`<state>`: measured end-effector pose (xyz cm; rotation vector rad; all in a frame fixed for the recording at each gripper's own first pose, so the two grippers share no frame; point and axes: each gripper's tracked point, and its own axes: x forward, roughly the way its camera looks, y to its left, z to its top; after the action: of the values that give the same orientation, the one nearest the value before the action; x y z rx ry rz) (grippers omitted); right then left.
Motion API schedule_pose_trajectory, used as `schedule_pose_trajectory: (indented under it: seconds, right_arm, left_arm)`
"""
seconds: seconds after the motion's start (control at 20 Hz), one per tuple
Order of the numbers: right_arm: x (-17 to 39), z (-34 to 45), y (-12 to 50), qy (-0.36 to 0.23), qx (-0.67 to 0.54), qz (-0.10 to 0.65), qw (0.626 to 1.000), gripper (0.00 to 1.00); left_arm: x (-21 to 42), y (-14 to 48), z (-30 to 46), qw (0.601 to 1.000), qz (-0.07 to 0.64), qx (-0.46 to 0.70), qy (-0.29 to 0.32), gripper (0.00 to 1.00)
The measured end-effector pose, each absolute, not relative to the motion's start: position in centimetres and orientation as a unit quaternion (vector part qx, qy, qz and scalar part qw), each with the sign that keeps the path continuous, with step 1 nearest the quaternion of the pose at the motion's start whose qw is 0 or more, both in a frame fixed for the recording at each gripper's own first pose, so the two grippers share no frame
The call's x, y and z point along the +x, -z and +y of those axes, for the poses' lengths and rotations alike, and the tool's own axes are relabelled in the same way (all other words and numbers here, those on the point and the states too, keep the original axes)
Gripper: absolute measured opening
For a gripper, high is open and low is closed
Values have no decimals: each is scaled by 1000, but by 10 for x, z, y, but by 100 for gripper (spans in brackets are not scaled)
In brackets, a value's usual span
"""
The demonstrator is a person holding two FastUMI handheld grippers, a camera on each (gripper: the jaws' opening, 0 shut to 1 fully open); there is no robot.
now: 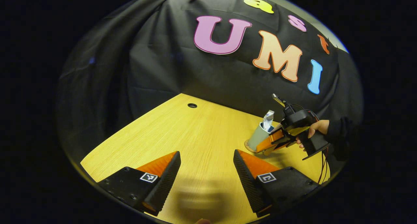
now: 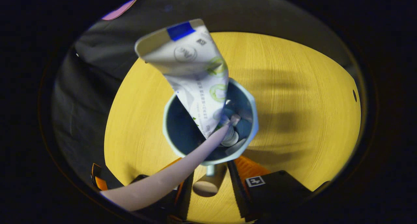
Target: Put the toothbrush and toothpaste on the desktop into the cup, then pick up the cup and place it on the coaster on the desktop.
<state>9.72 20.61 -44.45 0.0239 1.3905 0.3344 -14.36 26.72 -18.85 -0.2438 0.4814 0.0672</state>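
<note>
The right gripper (image 2: 210, 181) has its fingers closed on the cup (image 2: 208, 152), toothpaste (image 2: 195, 74) and toothbrush (image 2: 169, 178) inside, so lower it slowly onto the coaster (image 1: 249, 148), while the left gripper (image 1: 207, 171) waits with fingers wide open, holding nothing.

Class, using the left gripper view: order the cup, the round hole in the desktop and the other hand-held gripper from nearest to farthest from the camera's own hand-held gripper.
1. Other hand-held gripper, ahead to the right, at the cup's base.
2. Cup, right beside it; too close to call between these two.
3. Round hole, plainly farthest, by the desktop's far edge.
</note>
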Motion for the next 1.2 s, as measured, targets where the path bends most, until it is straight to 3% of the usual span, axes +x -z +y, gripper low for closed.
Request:
schedule_pose_trajectory:
  seconds: [0.05,0.25,0.35,0.4,0.45,0.5,0.55,0.65,0.7,0.8,1.2]
  right_arm:
    - [96,202,441,-158,4,631,760,82]
    - [81,190,415,-175,29,601,779,100]
    - [75,171,394,-173,35,564,806,94]
    - [74,161,381,-173,36,541,822,99]
    - [73,148,368,-170,37,515,840,94]
    - [72,135,353,-170,38,488,855,99]
    - [72,121,337,-168,37,458,872,94]
    - [71,93,308,-157,42,407,899,99]
    - [70,81,294,-150,52,385,909,94]
    - [69,61,270,-136,71,341,928,99]
    - [56,1,195,-60,103,188,975,98]
  left_arm:
    - [-139,186,261,964,236,-118,-27,94]
    - [-123,173,225,968,230,-104,8,94]
    - [-114,164,204,970,223,-94,28,94]
    - [-109,159,193,971,218,-92,38,94]
    - [-104,154,181,971,215,-92,47,94]
    - [-100,149,170,971,212,-93,56,94]
    - [-95,143,158,972,209,-93,63,94]
    - [-87,132,137,973,200,-89,76,94]
    - [-84,124,127,974,193,-86,82,94]
    - [-79,108,110,977,176,-79,88,94]
    - [-70,51,84,992,98,-53,54,94]
